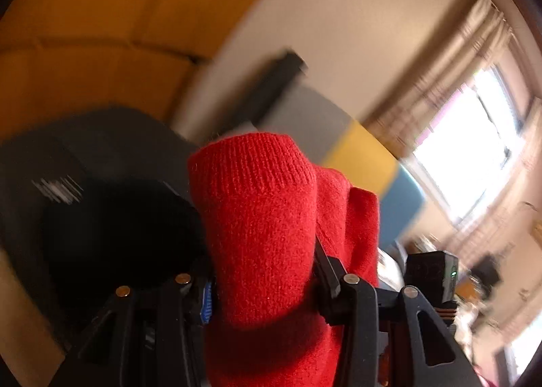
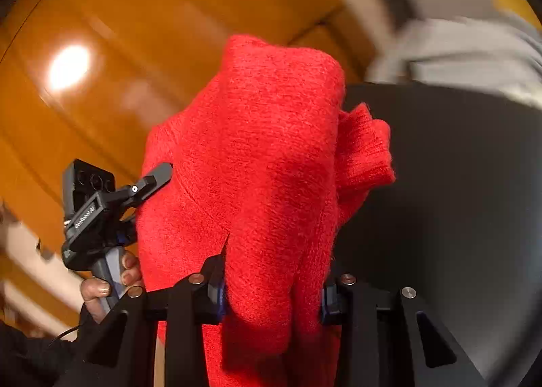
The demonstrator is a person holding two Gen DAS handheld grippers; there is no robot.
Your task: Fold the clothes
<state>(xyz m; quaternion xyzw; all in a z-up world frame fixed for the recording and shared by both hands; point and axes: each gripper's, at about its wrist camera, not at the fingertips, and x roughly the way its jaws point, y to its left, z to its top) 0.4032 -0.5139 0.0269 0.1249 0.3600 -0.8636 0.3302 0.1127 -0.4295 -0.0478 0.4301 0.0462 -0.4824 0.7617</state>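
A: We note the left gripper (image 1: 262,282) clamped on the red knit garment (image 1: 257,217); a thick roll of it bulges up between the fingers and hides their tips in the left wrist view.

B: Agreed. In the right wrist view we log the right gripper (image 2: 272,299) likewise pinching the red knit garment (image 2: 267,163), the fabric bunched between both pads and rising well above them. A ribbed edge sticks out on the right side of the bundle.

A: Location of the garment: held up off any surface by both grippers. Behind it we see a dark grey surface (image 2: 447,183) and orange wood panelling (image 2: 135,14), both motion-blurred.

B: We also record the left gripper (image 2: 149,183) in the right view, at the left, one finger touching the red fabric, with the person's hand (image 2: 108,282) around its handle.

A: A bright window (image 1: 474,136) sits at the right of the left view. Background is too smeared for finer detail.
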